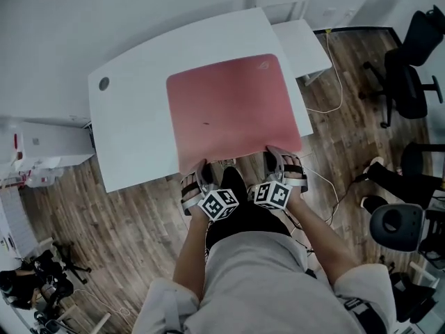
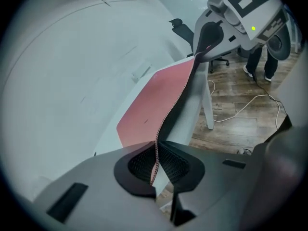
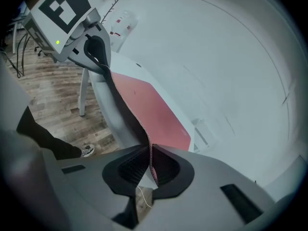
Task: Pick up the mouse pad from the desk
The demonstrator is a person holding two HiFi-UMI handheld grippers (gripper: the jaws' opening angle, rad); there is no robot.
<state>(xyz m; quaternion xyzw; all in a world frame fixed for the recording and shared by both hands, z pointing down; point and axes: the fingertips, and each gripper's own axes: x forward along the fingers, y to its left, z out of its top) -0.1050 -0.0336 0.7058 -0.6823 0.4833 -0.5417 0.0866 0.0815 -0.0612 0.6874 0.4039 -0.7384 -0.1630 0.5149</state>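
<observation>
wood-plank floor surrounds a white table [image 1: 132, 124], with office chairs [image 1: 410, 75] off to the right. a large pink mouse pad [image 1: 233, 110] covers the right part of the table, and its near edge runs along the table's near edge. that is probably why both grips are taken there: the thin edge can be reached from the person's side without sliding jaws under it. the left gripper [image 1: 203, 167] is clamped on the pad's near-left corner and the right gripper [image 1: 277, 153] on its near-right corner. each gripper view shows the stitched edge pinched tight between the dark pads. that near edge is raised and sags a little between the two grippers, showing its black underside, while the far part of the pad seems to lie on the table. holding two corners should keep the limp sheet spread as it lifts.
</observation>
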